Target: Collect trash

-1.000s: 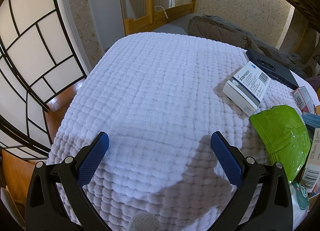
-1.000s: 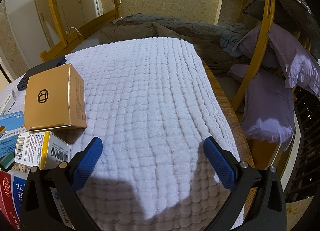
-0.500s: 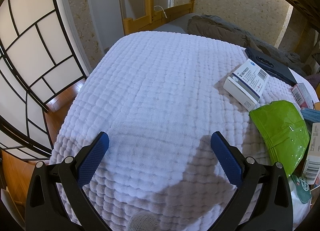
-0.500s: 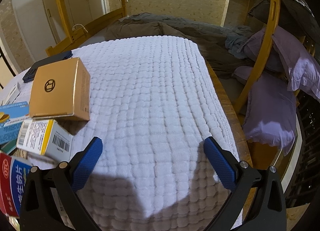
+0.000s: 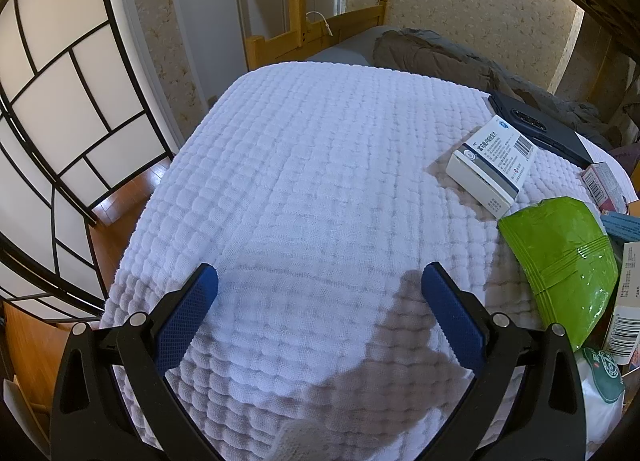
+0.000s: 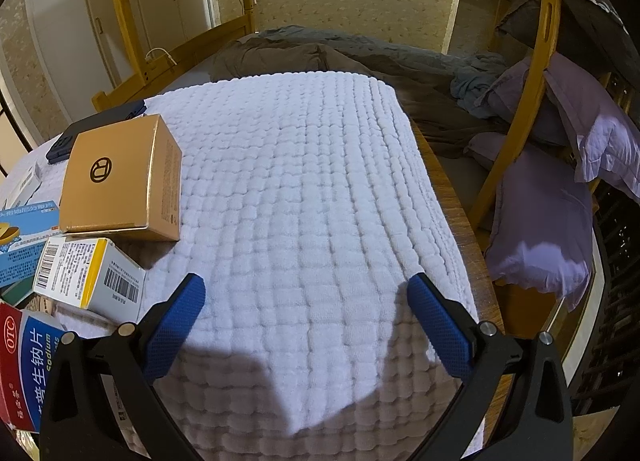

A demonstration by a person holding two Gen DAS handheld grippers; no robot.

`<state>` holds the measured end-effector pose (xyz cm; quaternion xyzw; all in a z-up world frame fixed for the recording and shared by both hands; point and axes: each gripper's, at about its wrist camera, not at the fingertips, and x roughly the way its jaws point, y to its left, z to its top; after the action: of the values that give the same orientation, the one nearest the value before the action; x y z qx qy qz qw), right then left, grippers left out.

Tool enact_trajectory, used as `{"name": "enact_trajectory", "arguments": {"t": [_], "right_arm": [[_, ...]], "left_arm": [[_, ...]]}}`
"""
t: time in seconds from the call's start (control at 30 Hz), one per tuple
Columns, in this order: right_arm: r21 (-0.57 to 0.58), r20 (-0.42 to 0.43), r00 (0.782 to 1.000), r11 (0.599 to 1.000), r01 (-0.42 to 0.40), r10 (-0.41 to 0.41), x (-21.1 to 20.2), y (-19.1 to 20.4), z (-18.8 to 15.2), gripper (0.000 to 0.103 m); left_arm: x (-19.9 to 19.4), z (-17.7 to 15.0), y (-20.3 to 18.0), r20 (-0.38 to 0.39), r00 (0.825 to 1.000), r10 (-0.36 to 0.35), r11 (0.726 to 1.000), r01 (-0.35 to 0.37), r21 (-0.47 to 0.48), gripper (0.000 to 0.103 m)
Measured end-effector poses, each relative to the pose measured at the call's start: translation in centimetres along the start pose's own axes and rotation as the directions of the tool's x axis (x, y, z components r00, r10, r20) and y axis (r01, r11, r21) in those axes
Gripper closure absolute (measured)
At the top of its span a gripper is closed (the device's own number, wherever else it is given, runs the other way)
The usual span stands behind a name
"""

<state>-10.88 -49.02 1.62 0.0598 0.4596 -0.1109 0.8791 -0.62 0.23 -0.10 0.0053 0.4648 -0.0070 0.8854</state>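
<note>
Trash lies on a table under a white quilted cloth point(image 5: 320, 181). In the left wrist view a white medicine box point(image 5: 490, 165) and a green foil pouch point(image 5: 560, 261) lie at the right, with more boxes at the right edge. My left gripper point(image 5: 320, 293) is open and empty over bare cloth. In the right wrist view a gold box point(image 6: 120, 181), a white and yellow barcoded box point(image 6: 88, 273), a blue box point(image 6: 24, 237) and a red and blue OTC box point(image 6: 28, 365) lie at the left. My right gripper point(image 6: 306, 301) is open and empty over the cloth.
A dark flat case point(image 5: 536, 129) lies at the far side of the table and also shows in the right wrist view point(image 6: 92, 129). A wooden bed frame point(image 6: 516, 121) with bedding and purple pillows point(image 6: 552, 229) stands to the right. A panelled screen point(image 5: 60, 121) stands to the left.
Both views have shifted slightly: the boxes sit further into the right wrist view, and the green pouch and white box lie a little lower in the left view. Both grippers stay open.
</note>
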Motion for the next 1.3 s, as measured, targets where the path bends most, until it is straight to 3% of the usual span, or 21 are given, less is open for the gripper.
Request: {"name": "enact_trajectory", "arguments": {"t": [0.53,0.7,0.83,1.03,1.13,1.3], "right_arm": [[0.002,-0.009,1.000,1.000,-0.009,0.009,0.1,-0.2,0.2,0.004],[0.037,0.028,0.999,0.999,0.029,-0.030,-1.3,-0.9,0.2,0.004],[0.048,0.099,0.995,0.999,0.019,-0.024,-4.2,-1.2,0.0,0.004],[-0.004,0.205,0.974,0.995,-0.097,0.096,-10.1,0.8,-1.2,0.004],[-0.071,0.222,0.962,0.987,-0.144,0.157,-12.5,3.2,-2.5,0.004],[-0.124,0.213,0.956,0.976,-0.181,0.204,-13.5,6.6,-4.2,0.004]], "left_arm": [[-0.1,0.2,-0.4,-0.001,1.000,-0.003,1.000,0.003,0.002,0.001],[-0.7,0.3,-0.4,0.001,1.000,-0.012,1.000,0.012,-0.009,0.001],[-3.4,0.6,0.3,0.073,0.997,-0.029,0.999,0.031,-0.025,0.001],[-8.1,-0.2,-1.3,0.135,0.974,-0.182,0.983,0.177,0.054,0.001],[-9.3,-2.0,-3.4,0.099,0.955,-0.280,0.955,0.266,0.133,0.001],[-9.3,-4.0,-6.8,0.035,0.941,-0.336,0.927,0.323,0.190,0.001]]}}
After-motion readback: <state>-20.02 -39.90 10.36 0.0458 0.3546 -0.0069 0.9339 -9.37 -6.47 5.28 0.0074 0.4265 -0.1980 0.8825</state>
